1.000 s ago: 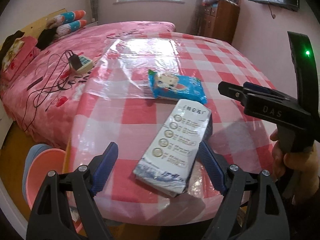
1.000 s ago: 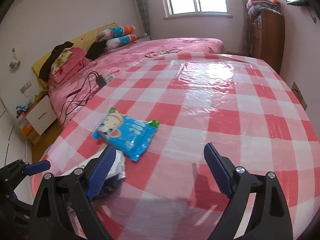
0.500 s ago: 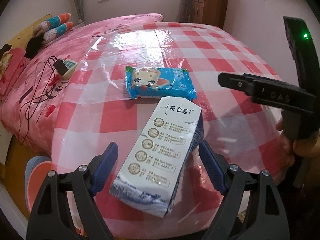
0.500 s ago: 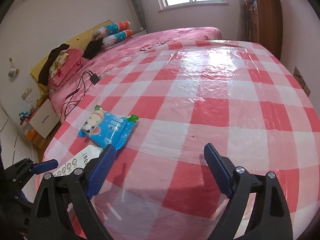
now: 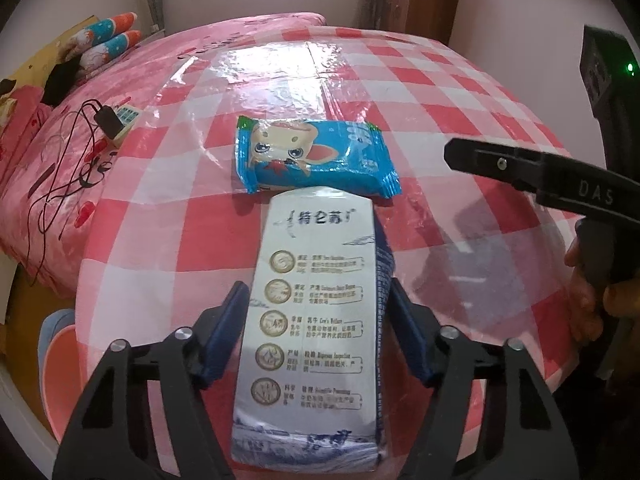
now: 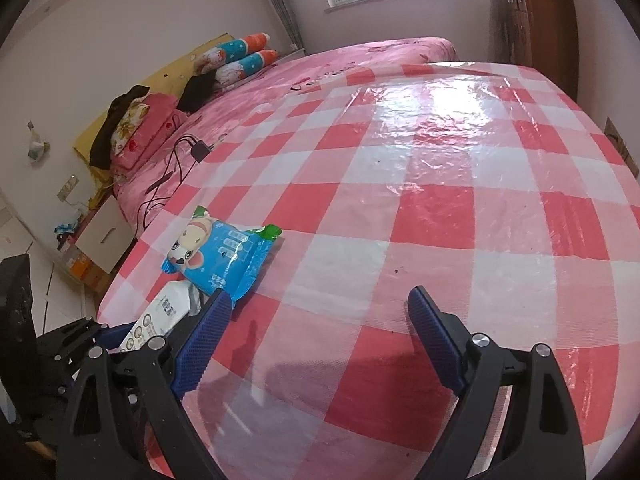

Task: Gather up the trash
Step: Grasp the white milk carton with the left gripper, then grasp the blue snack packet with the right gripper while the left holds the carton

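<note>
the left tool (image 5: 316,328) has its two blue pads on either side of the one milk carton (image 5: 316,320), jaws closing, the pads right against the carton's long sides so it looks pinched between them. the carton lies flat at the near edge of the bench (image 5: 460,92), its long axis running straight away from the near edge, its far end touching the snack packet. the right tool (image 6: 320,332) stands with its two pads wide apart and nothing between them, above bare red and white checks near the same edge; in the left view a hand (image 5: 592,300) grips its black handle at the right.

just beyond the carton lies one blue snack packet (image 5: 312,156) with a cartoon face, flat, its long axis across the carton's. past the bench's left edge, a bed (image 5: 52,148) carries one power strip (image 5: 120,120) with black cables; two striped bolsters (image 6: 236,56) lie at the bed's head.
</note>
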Tool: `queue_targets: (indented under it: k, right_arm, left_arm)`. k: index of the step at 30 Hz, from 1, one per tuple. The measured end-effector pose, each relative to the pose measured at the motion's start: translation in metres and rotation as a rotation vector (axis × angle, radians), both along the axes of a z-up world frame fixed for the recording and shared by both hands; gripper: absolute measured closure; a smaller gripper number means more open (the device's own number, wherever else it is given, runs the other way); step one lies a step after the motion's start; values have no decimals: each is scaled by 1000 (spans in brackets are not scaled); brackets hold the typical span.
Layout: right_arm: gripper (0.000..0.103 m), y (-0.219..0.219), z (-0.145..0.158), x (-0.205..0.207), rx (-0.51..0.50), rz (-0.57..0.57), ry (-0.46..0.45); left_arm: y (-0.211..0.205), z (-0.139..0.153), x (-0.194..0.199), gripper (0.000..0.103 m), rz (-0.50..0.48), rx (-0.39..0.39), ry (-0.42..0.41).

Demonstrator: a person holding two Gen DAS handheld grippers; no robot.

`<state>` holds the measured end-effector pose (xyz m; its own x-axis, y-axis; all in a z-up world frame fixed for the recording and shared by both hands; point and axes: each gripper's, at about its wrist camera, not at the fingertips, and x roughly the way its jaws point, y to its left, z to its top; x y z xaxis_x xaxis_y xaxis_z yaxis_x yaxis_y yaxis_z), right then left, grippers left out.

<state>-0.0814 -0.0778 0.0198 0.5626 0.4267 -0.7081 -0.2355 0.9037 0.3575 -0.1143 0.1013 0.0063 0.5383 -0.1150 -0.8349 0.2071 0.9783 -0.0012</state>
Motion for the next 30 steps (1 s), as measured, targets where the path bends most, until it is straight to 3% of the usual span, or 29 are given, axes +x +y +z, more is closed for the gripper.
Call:
queue_targets:
  k: [2, 30]
  right_arm:
    - [14, 0, -1, 1, 4, -1, 9]
    - [14, 45, -1, 4, -141, 73, -19]
  left_arm:
    - [1, 0, 1, 41, 6, -2, -6]
    - [57, 11, -8, 43, 139, -96, -68]
